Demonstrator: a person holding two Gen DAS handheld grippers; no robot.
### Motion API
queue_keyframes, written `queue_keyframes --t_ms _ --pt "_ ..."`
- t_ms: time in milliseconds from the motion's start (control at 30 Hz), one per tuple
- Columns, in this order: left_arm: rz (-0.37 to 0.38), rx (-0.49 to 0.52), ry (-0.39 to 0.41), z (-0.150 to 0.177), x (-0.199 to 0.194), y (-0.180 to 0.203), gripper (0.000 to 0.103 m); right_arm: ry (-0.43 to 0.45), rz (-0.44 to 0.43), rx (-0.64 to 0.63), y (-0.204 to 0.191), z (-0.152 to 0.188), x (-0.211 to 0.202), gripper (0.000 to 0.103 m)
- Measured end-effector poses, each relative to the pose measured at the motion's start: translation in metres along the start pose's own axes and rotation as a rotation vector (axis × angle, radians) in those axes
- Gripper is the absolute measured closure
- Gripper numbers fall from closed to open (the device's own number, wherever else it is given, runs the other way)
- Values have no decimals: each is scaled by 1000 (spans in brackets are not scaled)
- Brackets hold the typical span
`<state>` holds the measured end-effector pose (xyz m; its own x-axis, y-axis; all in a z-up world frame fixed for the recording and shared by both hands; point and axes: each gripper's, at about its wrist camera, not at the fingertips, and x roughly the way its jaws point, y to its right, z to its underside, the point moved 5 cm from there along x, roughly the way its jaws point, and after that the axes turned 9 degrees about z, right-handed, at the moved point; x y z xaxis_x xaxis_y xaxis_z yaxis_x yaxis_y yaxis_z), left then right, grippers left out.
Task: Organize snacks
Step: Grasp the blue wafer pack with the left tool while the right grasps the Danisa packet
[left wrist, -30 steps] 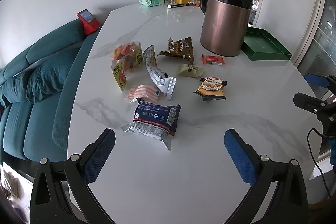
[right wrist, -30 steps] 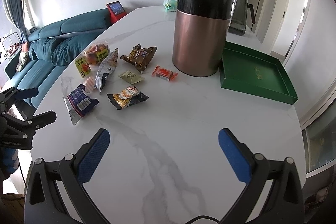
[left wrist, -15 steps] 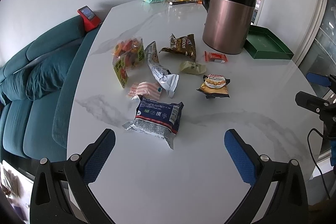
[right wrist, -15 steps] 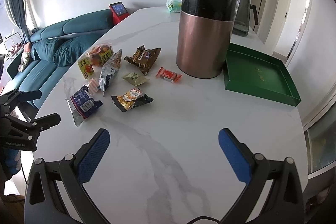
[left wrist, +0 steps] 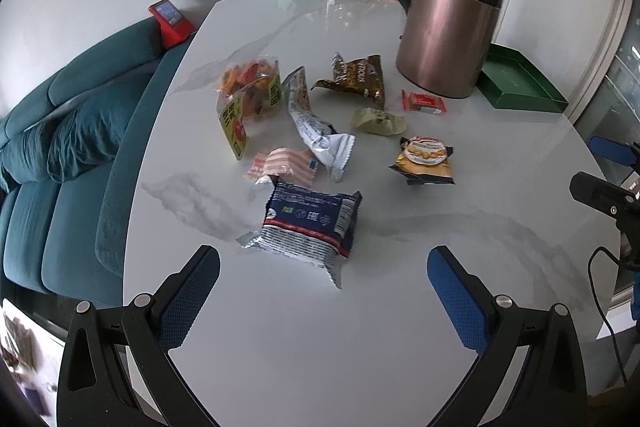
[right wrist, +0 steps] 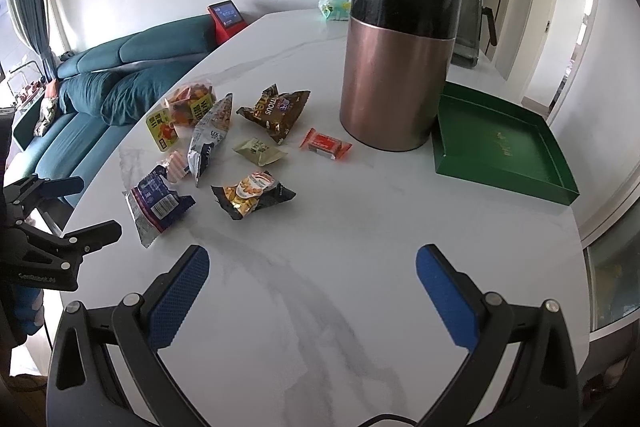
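Fingers of the left gripper (left wrist: 323, 291) spread wide and empty at the bottom of the left wrist frame, blue pads hovering over the white marble tabletop (left wrist: 280, 339). Just beyond them, at centre frame, lies a dark blue snack packet (left wrist: 310, 223). Past it sit a pink striped packet (left wrist: 282, 165), a silver-white wrapper (left wrist: 314, 127), a clear bag of orange and yellow sweets (left wrist: 250, 93), a brown packet (left wrist: 356, 77), a pale yellow-green sachet (left wrist: 376, 121), a small red bar (left wrist: 424, 102) and a gold-and-black biscuit packet (left wrist: 426, 161). Behind the pile, at upper right, stands a copper-coloured canister with a black lid (left wrist: 444, 43), with a green tray (left wrist: 520, 83) beside it.

Fingers of the right gripper (right wrist: 312, 285) are likewise wide apart and hold nothing, low in the right wrist frame over bare marble. The snack pile fills the left-centre of that frame, the tray sits at right, and a teal sofa (right wrist: 100, 91) lines the upper left.
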<state>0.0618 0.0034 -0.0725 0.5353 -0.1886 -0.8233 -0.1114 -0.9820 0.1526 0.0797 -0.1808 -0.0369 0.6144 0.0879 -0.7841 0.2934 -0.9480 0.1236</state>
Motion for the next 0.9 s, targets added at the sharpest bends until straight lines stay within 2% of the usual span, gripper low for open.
queue_keyframes --t_ms 300,567,767,900 --pt "-12 -88 -21 -9 25 -24 1 -18 -29 -18 -20 -14 27 0" --pt "-5 -200 -84 -12 56 -40 1 -67 -64 13 -33 -26 69 0" --pt "-60 -276 -123 -6 71 -51 1 -105 -63 14 -49 -33 104 0" --pt "-77 -305 -120 -8 77 -54 1 -130 -58 13 -56 -36 125 0"
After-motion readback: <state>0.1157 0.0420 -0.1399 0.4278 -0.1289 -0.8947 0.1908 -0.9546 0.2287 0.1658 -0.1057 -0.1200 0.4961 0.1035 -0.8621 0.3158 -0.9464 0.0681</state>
